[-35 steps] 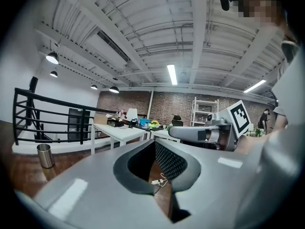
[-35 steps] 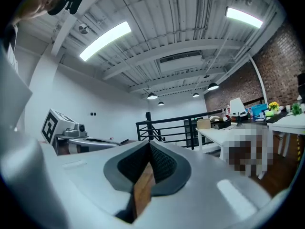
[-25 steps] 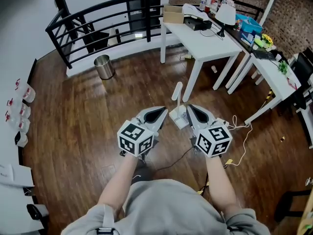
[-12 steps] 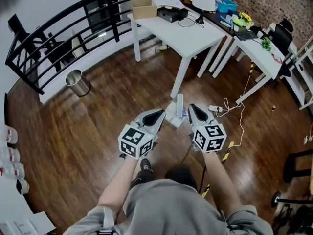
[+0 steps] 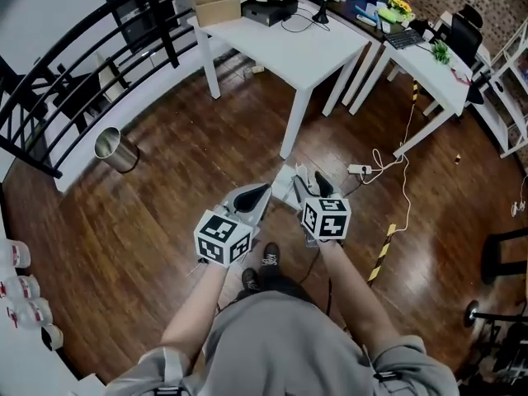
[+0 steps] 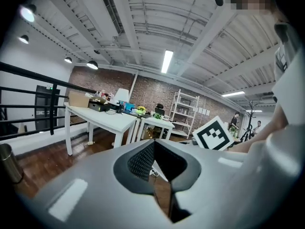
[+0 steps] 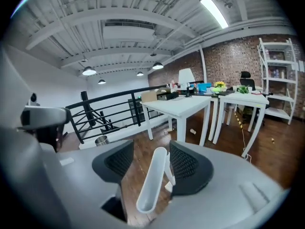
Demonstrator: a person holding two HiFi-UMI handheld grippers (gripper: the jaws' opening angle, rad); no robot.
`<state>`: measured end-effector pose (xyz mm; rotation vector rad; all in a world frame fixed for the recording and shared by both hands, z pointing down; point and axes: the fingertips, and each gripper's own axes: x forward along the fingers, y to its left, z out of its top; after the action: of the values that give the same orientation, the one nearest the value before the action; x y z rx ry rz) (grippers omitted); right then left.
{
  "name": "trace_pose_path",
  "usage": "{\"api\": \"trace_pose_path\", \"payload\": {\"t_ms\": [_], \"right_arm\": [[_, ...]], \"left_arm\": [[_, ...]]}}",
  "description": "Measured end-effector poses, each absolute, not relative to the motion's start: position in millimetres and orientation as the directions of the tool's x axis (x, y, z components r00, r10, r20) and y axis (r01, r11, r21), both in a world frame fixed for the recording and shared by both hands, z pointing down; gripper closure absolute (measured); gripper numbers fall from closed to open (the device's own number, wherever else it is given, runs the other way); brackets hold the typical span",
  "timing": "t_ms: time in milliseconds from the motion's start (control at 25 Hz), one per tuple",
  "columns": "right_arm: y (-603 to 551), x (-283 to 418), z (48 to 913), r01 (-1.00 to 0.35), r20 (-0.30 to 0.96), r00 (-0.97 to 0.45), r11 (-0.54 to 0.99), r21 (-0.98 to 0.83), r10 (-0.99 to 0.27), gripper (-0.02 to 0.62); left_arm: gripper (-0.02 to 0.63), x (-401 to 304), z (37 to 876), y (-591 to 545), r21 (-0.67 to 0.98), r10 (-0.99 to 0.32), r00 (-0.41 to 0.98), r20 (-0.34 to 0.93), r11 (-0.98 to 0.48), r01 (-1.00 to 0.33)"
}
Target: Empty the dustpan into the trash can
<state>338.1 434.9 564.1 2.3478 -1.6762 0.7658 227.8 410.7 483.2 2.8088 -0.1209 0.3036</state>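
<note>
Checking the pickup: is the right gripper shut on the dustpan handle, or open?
Open. The right gripper has just been opening its jaws; they stand apart around the white dustpan handle, with a gap beside it.

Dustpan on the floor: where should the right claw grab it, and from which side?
Grip the long trough-shaped handle near its upper end, coming from the person's side. It slants up off the dustpan toward the right claw, whose jaws have just been opening and straddle it, not clamped.

I see dark wood floor, white table, black railing left, brick wall at back w/ prob. metal shelving, strip light overhead.
</note>
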Motion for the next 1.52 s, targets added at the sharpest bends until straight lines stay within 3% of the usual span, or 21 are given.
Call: {"api": "trace_pose_path", "payload": {"t_ms": [160,320,520,640,800,1160,1520], "right_arm": [[411,358,611,-0.896,0.59,0.295,-0.432,-0.102,-0.752,0.343],[397,363,645,-0.892,0.679,0.267,-0.442,-0.093,-0.684,0.341],[401,375,651,-0.878,0.713,0.278,-0.471,-0.083,-0.644,0.392],[408,384,650,-0.866,0.696,0.314,-0.495,-0.069,-0.646,0.462],[425,401,645,-0.855,0.654,0.355,-0.514,-0.061,-0.668,0.485],[453,396,627,-0.949,0.619,0.239,-0.315,-0.014,-0.748,0.489],[430,366,569,-0.997,0.553,0.026,-0.063,-0.048,-0.833,0.489]], "left_arm": [[0.601,235,497,393,0.327,-0.041,0.967,0.253,-0.937,-0.125],[0.601,246,513,379,0.355,-0.033,0.962,0.271,-0.925,-0.132],[0.601,257,522,377,0.386,-0.01,0.963,0.269,-0.915,-0.118],[0.601,261,525,378,0.4,0.005,0.963,0.271,-0.91,-0.108],[0.601,267,526,382,0.404,0.022,0.963,0.27,-0.91,-0.093],[0.601,267,533,393,0.404,0.021,0.957,0.29,-0.909,-0.103],[0.601,244,540,370,0.38,-0.062,0.944,0.324,-0.905,-0.189]]}}
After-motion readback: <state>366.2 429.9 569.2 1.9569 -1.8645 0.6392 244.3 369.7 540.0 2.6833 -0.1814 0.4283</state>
